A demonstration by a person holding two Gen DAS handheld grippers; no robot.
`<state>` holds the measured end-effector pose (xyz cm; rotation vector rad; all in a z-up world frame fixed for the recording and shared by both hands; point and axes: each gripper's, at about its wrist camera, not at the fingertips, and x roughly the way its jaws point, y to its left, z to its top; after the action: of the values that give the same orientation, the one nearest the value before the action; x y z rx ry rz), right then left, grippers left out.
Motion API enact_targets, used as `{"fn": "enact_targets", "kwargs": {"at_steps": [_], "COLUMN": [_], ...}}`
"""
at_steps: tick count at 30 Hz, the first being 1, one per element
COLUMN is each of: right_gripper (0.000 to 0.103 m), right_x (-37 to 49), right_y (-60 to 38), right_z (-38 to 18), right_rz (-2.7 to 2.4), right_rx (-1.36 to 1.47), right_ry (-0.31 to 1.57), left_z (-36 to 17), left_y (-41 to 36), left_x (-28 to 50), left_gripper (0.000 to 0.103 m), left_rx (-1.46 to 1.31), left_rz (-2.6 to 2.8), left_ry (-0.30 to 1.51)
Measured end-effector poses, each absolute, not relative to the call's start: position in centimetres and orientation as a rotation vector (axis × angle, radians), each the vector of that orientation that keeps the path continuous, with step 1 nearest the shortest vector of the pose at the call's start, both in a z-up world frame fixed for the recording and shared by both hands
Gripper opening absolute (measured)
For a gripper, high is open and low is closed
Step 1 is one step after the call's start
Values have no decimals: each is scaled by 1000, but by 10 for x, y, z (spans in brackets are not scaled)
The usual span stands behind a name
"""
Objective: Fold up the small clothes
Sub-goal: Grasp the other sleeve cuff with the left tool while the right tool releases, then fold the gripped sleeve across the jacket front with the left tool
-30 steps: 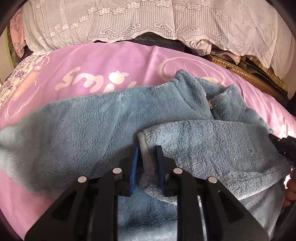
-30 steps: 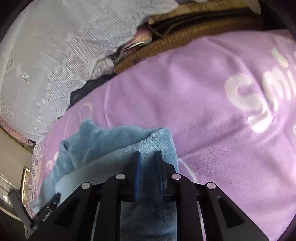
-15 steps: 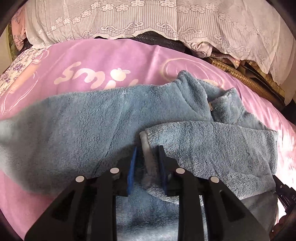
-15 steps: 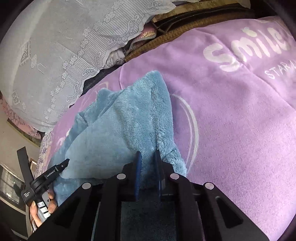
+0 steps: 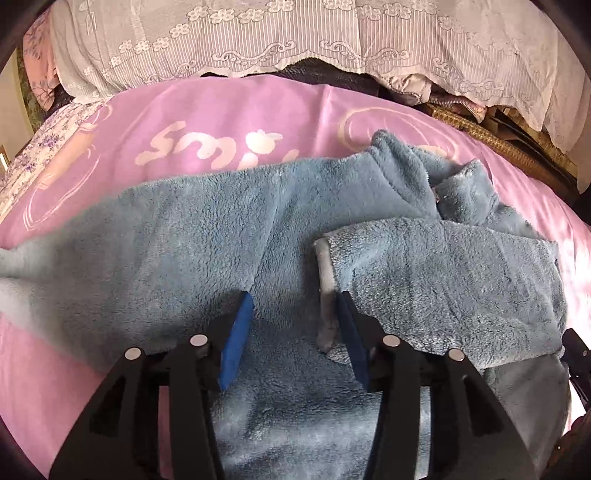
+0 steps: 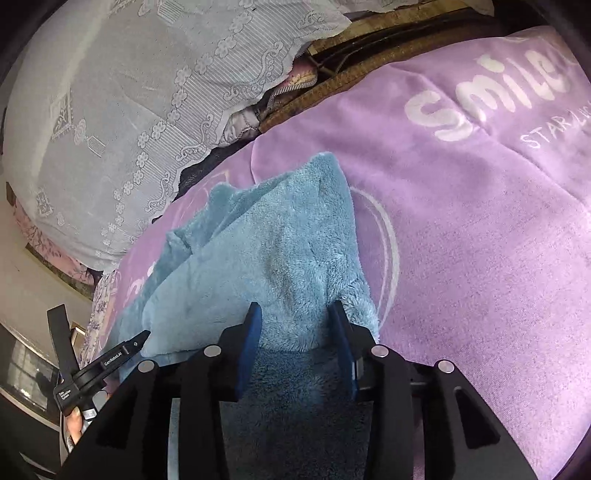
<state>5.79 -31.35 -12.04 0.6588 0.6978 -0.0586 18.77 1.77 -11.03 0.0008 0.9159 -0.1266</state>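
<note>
The blue fleece (image 5: 207, 236) is lying on the pink blanket (image 5: 229, 110), one sleeve (image 5: 443, 280) folded across it. Both the left gripper (image 5: 291, 328) and right gripper (image 6: 295, 332) have just been opening, releasing it. A lace cover (image 5: 295, 33) is hanging behind.

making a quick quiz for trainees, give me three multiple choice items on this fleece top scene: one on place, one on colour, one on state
1. Where does the folded-over sleeve with the pale grey cuff lie?
A. across the body of the fluffy blue fleece top
B. on the white lace cover
C. off the bed

2. What colour is the blanket with white lettering under the top?
A. green
B. pink-purple
C. black

3. How does the left gripper stand?
A. clamped on the cuff
B. open, cuff beside one blue pad
C. out of view

Key: 1 A, the sleeve rests on the top's front. 2 B, both views show that colour. 3 B, its jaws have just been opening and a clear gap shows.
</note>
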Motion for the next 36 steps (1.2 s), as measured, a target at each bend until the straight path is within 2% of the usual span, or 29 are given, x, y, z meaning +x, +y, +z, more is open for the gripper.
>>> {"fn": "enact_targets", "kwargs": {"at_steps": [1,3,6,8,10,13,17,22,28,31,33,36], "right_gripper": [39,53,69,70,74,83,83,83,83,83,84,84], "right_x": [54,44,40,51,70,68,63,61,61,62,62,62], "right_y": [-311,-302,-292,-290,-294,-298,-300,-303,-303,-302,-302,-302], "right_z": [-113,-95,-80,-88,-111,-116,-117,-117,-118,-117,-117,-118], "right_rz": [-78,-112,-102,-105,-126,-80,-64,-52,-51,-52,-51,-51], "right_rx": [638,561,506,486,516,562,589,621,624,623,622,623], "right_ry": [669,578,502,566,708,693,673,658,659,661,663,662], "left_z": [-105,-96,-98,-116,-111,-101,-86,-73,-103,-115,-111,-110], "left_y": [21,28,29,27,30,44,94,188,272,281,280,289], "left_x": [185,179,182,193,191,187,172,148,144,152,158,162], "left_gripper": [47,47,56,60,60,62,64,72,72,68,48,27], "left_rx": [-22,-73,-45,-23,-40,-123,-257,-442,-721,-773,-758,-826], "left_rz": [-138,-153,-117,-97,-107,-132,-92,61,150,160,179,160], "left_ry": [904,883,881,944,936,942,922,871,903,899,864,838]}}
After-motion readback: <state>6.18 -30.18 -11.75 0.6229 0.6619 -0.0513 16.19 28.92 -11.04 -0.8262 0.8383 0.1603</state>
